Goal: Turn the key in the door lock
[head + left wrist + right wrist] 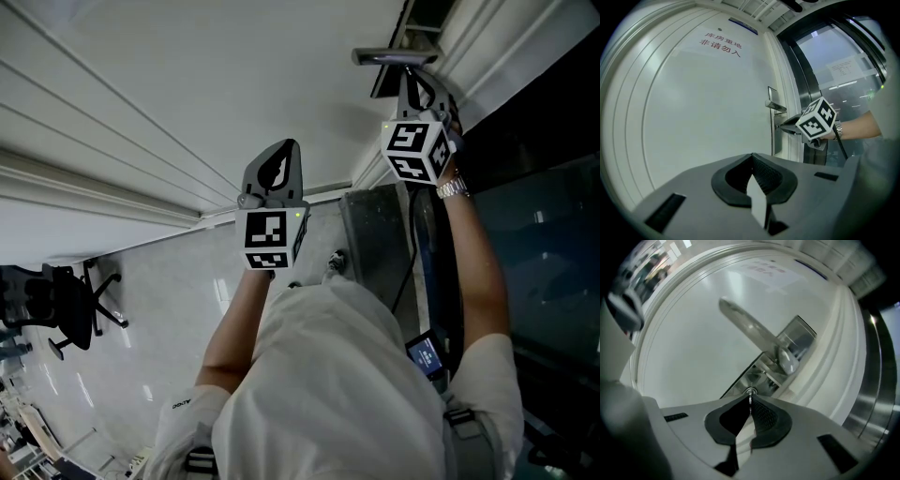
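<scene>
1. Key (pixel 750 401): a thin metal edge at the door's lock, just under the round lock cylinder (pixel 751 390) and below the lever handle (pixel 750 329) on its steel plate (pixel 799 341).
2. Right tongs (pixel 750 393): pressed together on the key, tips right at the cylinder. The right gripper view is rolled, so the handle runs slantwise across it.
3. Right arm: stretched forward to the lock at the door's edge, marker cube (pixel 417 150) above a wristwatch (pixel 452 188). In the left gripper view these tongs (pixel 787 127) reach in roughly level below the handle.
4. Left tongs (pixel 752 157): pressed together with nothing between them, facing the plain white door (pixel 703 108) and well apart from the lock.
5. Left arm: forearm raised, with the left tongs (pixel 277 164) held in front of the person's body and clear of the door.
6. Surroundings: red lettering (pixel 721 46) high on the door, and a dark office chair (pixel 70 305) on the glossy floor (pixel 187 319).
</scene>
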A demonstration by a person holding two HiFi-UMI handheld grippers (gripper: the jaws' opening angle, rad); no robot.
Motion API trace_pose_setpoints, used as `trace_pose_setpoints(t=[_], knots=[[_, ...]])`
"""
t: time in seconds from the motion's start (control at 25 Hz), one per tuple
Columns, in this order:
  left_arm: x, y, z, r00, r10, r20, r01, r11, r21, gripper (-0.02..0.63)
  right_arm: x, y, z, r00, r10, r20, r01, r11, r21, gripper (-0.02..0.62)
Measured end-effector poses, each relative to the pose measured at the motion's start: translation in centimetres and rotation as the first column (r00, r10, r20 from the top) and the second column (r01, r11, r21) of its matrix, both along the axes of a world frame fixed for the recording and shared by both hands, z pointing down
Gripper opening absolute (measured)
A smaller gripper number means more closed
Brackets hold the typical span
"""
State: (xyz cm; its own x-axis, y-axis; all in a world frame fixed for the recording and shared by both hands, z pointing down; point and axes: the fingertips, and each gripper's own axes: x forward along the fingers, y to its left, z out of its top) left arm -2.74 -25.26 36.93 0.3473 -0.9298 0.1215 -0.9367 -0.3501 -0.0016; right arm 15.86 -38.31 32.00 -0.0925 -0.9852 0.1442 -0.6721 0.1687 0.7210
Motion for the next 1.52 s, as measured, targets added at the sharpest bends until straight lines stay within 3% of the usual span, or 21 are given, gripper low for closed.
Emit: trace_pose_setpoints(t=[0.24, 0.32, 0.4, 0.56, 0.76, 0.88, 1.04, 1.12, 1.2, 1.28, 1.32, 1.4, 1.52], knots=[[-0.2, 0.2, 0.0, 1.0, -0.003, 0.005, 0.003, 1.0, 0.001, 0.006, 0.1, 0.0, 0.0, 0.977, 0.013, 0.214, -0.002, 0.999, -0.048, 0.009], [-0.2, 0.2, 0.0, 1.0, 0.0, 0.01, 0.0, 1.0, 0.001, 0.006, 0.1, -0.2, 0.0, 0.937, 0.024, 0.348, 0.008, 0.996, -0.09, 0.009], [0.0, 0.2, 0.0, 1.0, 0.003, 0.013, -0.003, 1.0, 0.002, 0.006, 0.4, -0.3, 0.0, 0.865, 0.045, 0.5, 0.027, 0.99, -0.136, 0.009], [0.2, 0.2, -0.2, 1.0, 0.005, 0.018, -0.005, 1.0, 0.004, 0.006, 0.9, -0.5, -0.2, 0.634, 0.098, 0.767, 0.097, 0.974, -0.205, 0.009], [0.3, 0.3, 0.2, 1.0, 0.004, 0.024, -0.004, 1.0, -0.003, 0.006, 1.3, -0.4, 0.2, 0.308, 0.19, 0.932, 0.186, 0.949, -0.255, 0.009], [0.5, 0.2, 0.2, 1.0, 0.003, 0.027, -0.003, 1.0, -0.003, 0.006, 1.4, -0.5, 0.3, 0.101, 0.238, 0.966, 0.246, 0.935, -0.256, 0.009], [0.7, 0.2, 0.3, 1.0, 0.002, 0.026, -0.001, 1.0, -0.004, 0.006, 1.6, -0.5, 0.6, -0.17, 0.29, 0.942, 0.31, 0.923, -0.228, 0.009], [0.9, 0.2, 0.3, 1.0, 0.003, 0.027, -0.003, 1.0, -0.003, 0.006, 1.6, -0.4, 0.6, -0.281, 0.311, 0.908, 0.331, 0.919, -0.212, 0.009], [1.1, 0.1, 0.2, 1.0, 0.005, 0.029, -0.005, 1.0, -0.002, 0.006, 1.5, -0.4, 0.7, -0.369, 0.33, 0.869, 0.346, 0.916, -0.2, 0.009], [1.1, 0.1, 0.2, 1.0, 0.004, 0.029, -0.004, 1.0, -0.001, 0.006, 1.5, -0.5, 0.7, -0.413, 0.341, 0.845, 0.35, 0.916, -0.198, 0.01], [1.1, 0.1, 0.1, 1.0, 0.002, 0.029, -0.002, 1.0, 0.001, 0.006, 1.4, -0.5, 0.7, -0.412, 0.342, 0.844, 0.346, 0.916, -0.202, 0.009], [1.0, 0.1, 0.0, 1.0, -0.003, 0.029, 0.003, 1.0, 0.003, 0.006, 1.5, -0.6, 0.6, -0.376, 0.339, 0.863, 0.337, 0.917, -0.213, 0.011], [0.9, 0.0, -0.2, 0.999, -0.009, 0.031, 0.009, 1.0, 0.005, 0.006, 1.7, -0.6, 0.9, -0.289, 0.336, 0.896, 0.334, 0.913, -0.235, 0.03]])
